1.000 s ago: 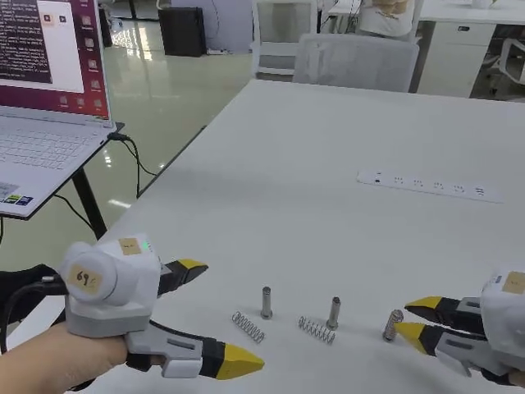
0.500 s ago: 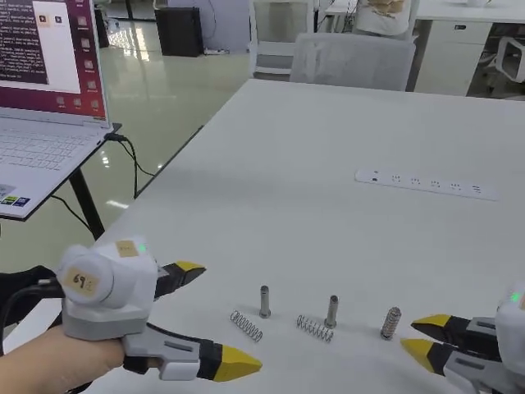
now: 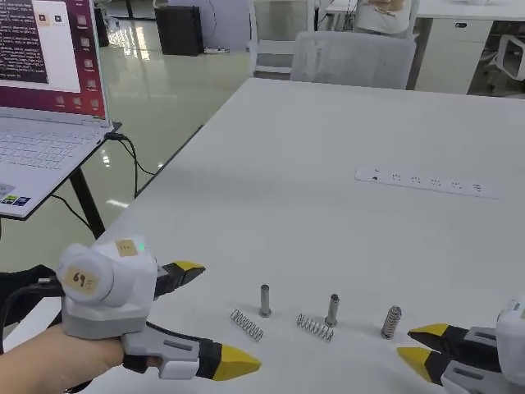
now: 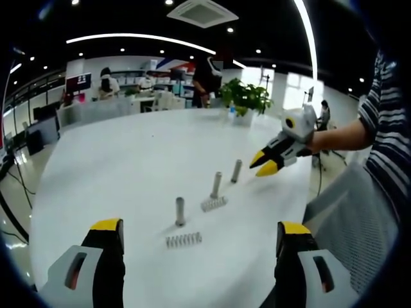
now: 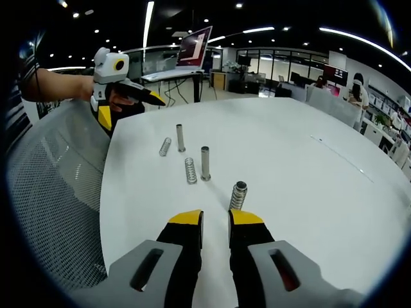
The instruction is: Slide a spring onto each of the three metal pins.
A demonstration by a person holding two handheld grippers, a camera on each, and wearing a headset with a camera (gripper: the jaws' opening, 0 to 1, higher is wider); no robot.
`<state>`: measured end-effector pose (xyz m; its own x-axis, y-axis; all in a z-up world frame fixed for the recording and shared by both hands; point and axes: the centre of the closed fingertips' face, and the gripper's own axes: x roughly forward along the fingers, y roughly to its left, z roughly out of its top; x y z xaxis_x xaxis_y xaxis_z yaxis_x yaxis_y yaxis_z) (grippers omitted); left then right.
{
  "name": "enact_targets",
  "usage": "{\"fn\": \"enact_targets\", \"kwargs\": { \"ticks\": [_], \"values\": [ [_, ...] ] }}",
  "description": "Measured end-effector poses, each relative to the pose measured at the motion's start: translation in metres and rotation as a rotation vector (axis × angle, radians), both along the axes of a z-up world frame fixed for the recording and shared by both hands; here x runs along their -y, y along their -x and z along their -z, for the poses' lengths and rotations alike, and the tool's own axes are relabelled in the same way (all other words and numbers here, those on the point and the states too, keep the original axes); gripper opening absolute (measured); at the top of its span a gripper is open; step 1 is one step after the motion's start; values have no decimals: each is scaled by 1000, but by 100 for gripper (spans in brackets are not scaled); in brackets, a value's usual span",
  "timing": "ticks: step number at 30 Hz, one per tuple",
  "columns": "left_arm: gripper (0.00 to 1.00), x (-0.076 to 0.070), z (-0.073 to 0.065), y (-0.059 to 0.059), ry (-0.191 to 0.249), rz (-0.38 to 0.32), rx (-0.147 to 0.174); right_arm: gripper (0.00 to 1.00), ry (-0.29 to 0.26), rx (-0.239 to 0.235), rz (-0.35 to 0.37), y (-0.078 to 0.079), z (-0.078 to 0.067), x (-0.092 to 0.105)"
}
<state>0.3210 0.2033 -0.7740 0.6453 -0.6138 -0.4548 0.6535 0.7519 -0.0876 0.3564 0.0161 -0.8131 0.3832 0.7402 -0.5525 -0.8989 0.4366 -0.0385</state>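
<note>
Three pins stand in a row near the front edge of the desk (image 3: 328, 148). In the head view the left pin (image 3: 265, 300) and middle pin (image 3: 332, 309) are bare. The right pin (image 3: 394, 311) already carries a fitted spring (image 3: 391, 324).

Two springs lie flat and loose. The left spring (image 3: 247, 325) is at 7 o'clock of the left pin, just beside it. The middle spring (image 3: 315, 327) is at 8 o'clock of the middle pin, close to its foot; I cannot tell if it touches.

The left gripper (image 3: 213, 316) hovers at 9 o'clock of the row, its fingers (image 3: 236, 362) spread wide with nothing between them. The right gripper (image 3: 420, 345) sits at 4 o'clock of the right pin, near it, its fingers (image 3: 426, 330) drawn narrow around a slim empty gap.

Risks, as judged:
- The right gripper is close to the finished pin. A sweep toward 9 o'clock for the middle spring could clip that pin and topple it, since nothing visible anchors the pins.
- The springs are thin and round. An off-centre pinch could squirt one out or roll it toward the desk edge at 6 o'clock.
- A hard squeeze may bend the coil.
- A spring carried tilted would likely snag on the pin's top and push the pin over.
</note>
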Motion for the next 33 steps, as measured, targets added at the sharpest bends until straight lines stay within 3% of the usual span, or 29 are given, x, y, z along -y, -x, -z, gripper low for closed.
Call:
{"fn": "enact_targets", "kwargs": {
  "ticks": [25, 33],
  "values": [
    [95, 0, 3, 3, -6, -5, -13, 13, -21, 7, -133, 9, -6, -61],
    [95, -2, 3, 3, -5, -7, -12, 11, -10, 13, -176, 9, -2, -80]
  ]
}}
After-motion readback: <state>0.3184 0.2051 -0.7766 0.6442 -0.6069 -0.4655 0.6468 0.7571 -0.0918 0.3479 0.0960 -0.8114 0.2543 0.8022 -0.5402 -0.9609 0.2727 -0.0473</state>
